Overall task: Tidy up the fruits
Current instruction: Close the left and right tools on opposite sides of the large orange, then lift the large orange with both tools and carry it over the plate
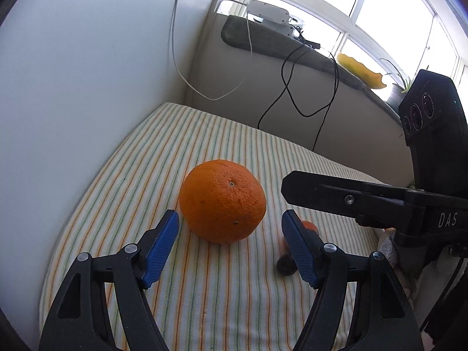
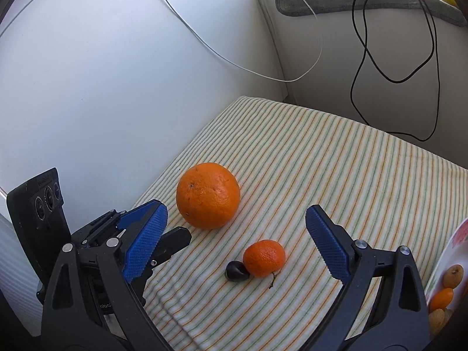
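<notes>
A striped cloth [image 2: 336, 175] in pale yellow, green and orange covers the table in the corner of the room, pushed up against a white wall, with black and white cables [image 2: 362, 44] hanging down from a grey-matted window ledge beyond it.

On the cloth sits a large orange [image 1: 222, 200], with a small mandarin [image 2: 264, 258] nearer and to its right, and a dark cherry-like fruit [image 2: 236, 270] touching the mandarin's left side. At the far right edge of the right wrist view a printed plate [image 2: 444, 275] holds a few small fruits, though it is cut off and I can't make out how full it is.

The left gripper [image 1: 229, 226] stands wide apart and empty, its blue pads either side of the near face of the large orange but not touching it. The right gripper [image 2: 237, 231] is also spread wide and holds nothing, hovering over the mandarin and the dark fruit.

The risks look plain enough. The orange is round and sits free on soft cloth, so a pad that meets it off-centre would likely nudge it rolling toward the wall. The two tools are close together, and the left one's right finger is just beside the mandarin; closing could knock it, or send the little dark fruit off. The cloth itself could bunch under a low finger.
</notes>
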`<act>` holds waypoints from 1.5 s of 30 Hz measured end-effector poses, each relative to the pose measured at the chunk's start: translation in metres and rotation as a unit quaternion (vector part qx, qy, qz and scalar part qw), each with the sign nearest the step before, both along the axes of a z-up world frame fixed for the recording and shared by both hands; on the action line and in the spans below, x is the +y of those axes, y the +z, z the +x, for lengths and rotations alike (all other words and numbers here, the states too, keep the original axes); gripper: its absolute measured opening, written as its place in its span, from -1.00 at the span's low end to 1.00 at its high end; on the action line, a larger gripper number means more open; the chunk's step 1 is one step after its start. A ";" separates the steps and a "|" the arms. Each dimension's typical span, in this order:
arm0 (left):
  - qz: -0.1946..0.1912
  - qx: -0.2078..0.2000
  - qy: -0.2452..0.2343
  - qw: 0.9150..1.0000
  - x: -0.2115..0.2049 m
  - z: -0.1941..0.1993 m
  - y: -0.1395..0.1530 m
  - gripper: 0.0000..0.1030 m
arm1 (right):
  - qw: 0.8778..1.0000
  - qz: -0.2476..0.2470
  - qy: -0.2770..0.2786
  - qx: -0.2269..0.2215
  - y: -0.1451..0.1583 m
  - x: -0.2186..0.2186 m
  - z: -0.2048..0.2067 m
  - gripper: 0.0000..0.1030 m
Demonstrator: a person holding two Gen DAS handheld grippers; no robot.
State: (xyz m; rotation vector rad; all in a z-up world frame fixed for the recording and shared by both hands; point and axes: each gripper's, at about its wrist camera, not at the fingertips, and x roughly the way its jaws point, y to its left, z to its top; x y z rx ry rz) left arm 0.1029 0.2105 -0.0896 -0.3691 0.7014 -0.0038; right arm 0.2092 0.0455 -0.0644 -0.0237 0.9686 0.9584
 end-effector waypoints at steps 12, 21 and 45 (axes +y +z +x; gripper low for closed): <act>-0.025 0.008 -0.011 1.000 0.007 0.013 -0.004 0.42 | 0.997 0.001 0.019 0.070 -0.028 0.047 0.022 0.71; -0.036 0.026 -0.006 0.999 0.012 0.018 -0.010 0.42 | 0.991 0.009 0.025 0.128 -0.049 0.061 0.034 0.41; 0.019 -0.010 -0.026 0.999 -0.027 0.018 0.019 0.41 | 0.996 0.037 0.030 0.074 -0.012 0.032 0.013 0.24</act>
